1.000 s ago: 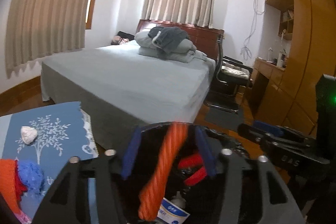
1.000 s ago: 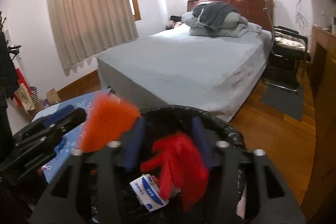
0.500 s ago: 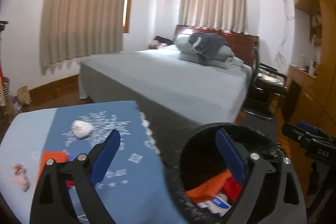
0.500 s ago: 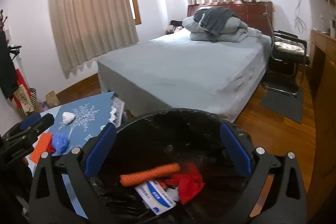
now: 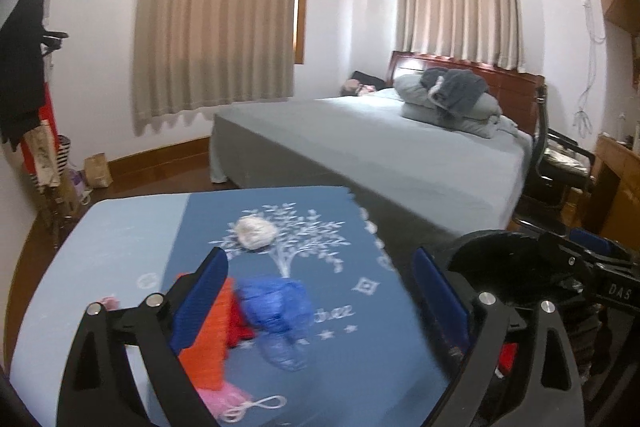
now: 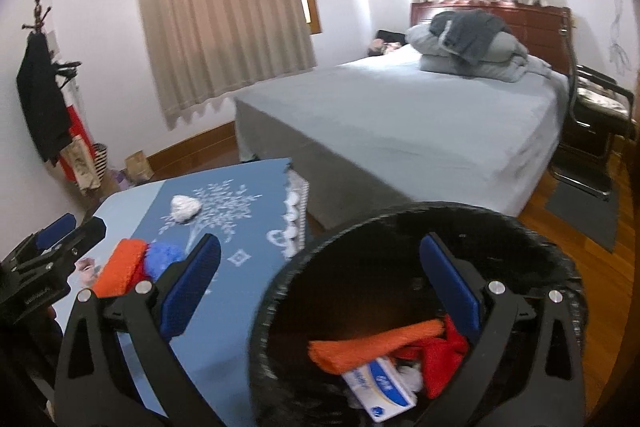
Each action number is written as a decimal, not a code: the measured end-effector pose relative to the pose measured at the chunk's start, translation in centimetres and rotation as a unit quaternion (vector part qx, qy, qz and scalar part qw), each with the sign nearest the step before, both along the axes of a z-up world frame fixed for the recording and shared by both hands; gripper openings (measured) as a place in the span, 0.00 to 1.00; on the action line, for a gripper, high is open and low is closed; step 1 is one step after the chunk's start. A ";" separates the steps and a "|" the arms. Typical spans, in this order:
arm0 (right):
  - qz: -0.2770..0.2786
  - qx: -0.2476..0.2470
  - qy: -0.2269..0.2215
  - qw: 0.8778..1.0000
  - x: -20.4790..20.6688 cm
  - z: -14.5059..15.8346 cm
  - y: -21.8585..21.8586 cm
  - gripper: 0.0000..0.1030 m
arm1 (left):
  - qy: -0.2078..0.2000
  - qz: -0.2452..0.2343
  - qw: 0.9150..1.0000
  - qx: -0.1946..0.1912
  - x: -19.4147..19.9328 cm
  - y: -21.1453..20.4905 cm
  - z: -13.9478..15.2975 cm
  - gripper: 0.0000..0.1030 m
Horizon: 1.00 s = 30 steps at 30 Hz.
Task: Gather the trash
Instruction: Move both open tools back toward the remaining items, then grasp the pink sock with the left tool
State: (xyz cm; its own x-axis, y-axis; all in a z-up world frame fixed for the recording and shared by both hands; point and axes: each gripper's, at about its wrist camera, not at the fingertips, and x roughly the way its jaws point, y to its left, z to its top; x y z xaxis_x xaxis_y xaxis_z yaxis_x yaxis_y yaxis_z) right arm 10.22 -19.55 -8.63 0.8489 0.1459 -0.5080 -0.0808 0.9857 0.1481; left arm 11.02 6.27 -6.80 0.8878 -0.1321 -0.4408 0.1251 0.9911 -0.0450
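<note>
Left tongs spread wide, empty, over the blue wad lower centre of frame on the bench. Right tongs also spread, empty, above the bin w/ trash inside. Drop straight down, straddle wad, avoid snagging orange cloth at lower left.

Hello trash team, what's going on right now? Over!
Both jaws open, empty. Left gripper over table trash: blue wad, white ball. Right gripper above bin. Nothing blocking.
</note>
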 end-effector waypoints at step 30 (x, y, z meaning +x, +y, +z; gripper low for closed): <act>0.116 -0.033 0.032 0.992 8.0 -4.4 15.5 0.94 | 0.139 0.205 0.969 0.002 3.5 20.2 -9.9 0.76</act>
State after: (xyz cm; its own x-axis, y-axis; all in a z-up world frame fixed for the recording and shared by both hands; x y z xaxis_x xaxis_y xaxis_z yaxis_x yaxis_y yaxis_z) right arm 18.19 -4.09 -13.03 0.7614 0.2989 -0.5752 -0.2996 0.9492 0.0967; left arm 14.54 26.42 -16.75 0.7123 0.2088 -0.6702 -0.2948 0.9554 -0.0157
